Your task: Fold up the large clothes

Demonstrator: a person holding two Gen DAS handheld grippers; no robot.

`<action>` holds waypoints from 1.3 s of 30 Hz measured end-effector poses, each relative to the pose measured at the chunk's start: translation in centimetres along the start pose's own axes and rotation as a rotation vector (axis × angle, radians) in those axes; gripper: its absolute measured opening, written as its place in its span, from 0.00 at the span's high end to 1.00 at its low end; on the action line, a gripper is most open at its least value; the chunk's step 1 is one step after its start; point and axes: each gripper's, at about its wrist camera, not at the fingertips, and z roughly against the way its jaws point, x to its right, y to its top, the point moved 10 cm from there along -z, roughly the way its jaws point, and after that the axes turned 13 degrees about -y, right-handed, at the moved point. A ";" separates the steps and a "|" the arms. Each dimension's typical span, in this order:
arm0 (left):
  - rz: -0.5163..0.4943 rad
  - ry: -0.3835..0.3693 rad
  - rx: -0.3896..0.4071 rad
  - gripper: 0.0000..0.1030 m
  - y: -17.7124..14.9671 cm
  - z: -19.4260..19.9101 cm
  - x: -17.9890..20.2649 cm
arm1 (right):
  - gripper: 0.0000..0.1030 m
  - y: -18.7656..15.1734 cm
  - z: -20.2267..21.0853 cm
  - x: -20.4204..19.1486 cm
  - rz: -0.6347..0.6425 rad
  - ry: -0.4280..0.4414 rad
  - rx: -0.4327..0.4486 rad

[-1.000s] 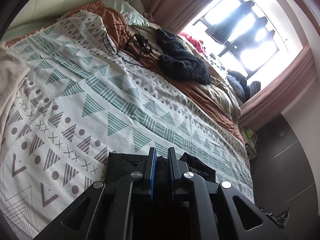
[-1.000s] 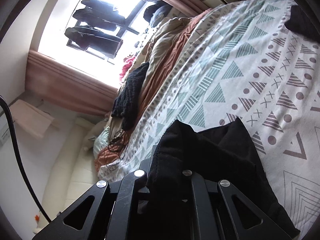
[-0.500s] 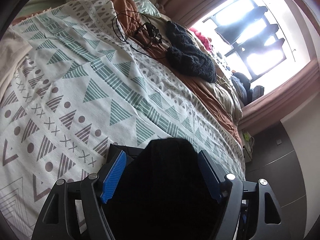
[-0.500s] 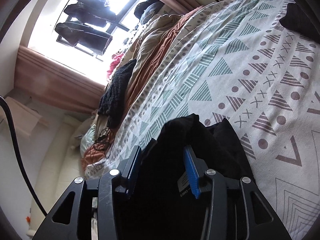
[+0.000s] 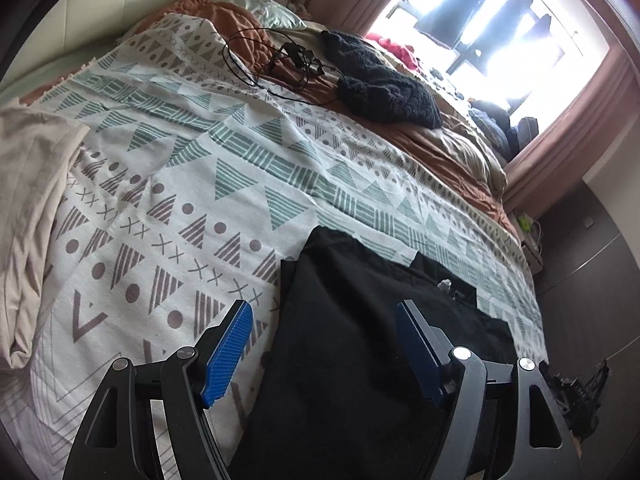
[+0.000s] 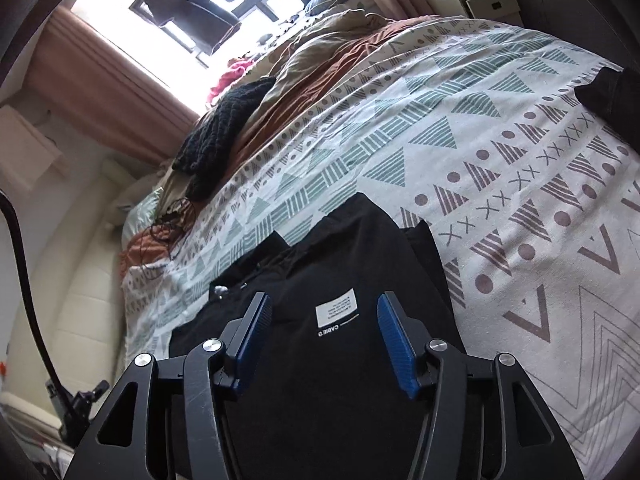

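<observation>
A black garment (image 5: 360,320) lies folded on the patterned bedspread (image 5: 224,160), at the near edge of the bed. In the right wrist view the garment (image 6: 340,264) shows a white label (image 6: 335,309) with text. My left gripper (image 5: 325,312) is open, its blue pads apart above the garment and holding nothing. My right gripper (image 6: 325,304) is open too, its pads on either side of the label, above the cloth.
A beige cloth (image 5: 32,200) lies at the left of the bed. A dark knitted garment (image 5: 384,84) and black cables (image 5: 280,60) lie on brown bedding near the window. Another dark cloth (image 6: 608,92) lies at the far right. A nightstand (image 6: 480,0) stands beyond the bed.
Both grippers were shut on the black garment a second ago; both opened and let it go. They have drawn back, and the garment now lies flat on the bedspread.
</observation>
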 end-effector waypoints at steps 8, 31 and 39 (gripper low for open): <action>-0.017 0.052 -0.088 0.28 -2.4 -2.5 -2.4 | 0.46 -1.0 -2.2 2.2 0.054 -0.111 -0.054; -0.060 0.130 -0.147 0.98 -3.8 -7.3 -3.8 | 0.93 -1.2 -5.3 4.4 0.101 -0.201 -0.088; -0.069 0.110 -0.098 0.98 -1.8 -7.1 -1.8 | 0.97 1.3 -2.1 2.3 0.116 -0.161 0.068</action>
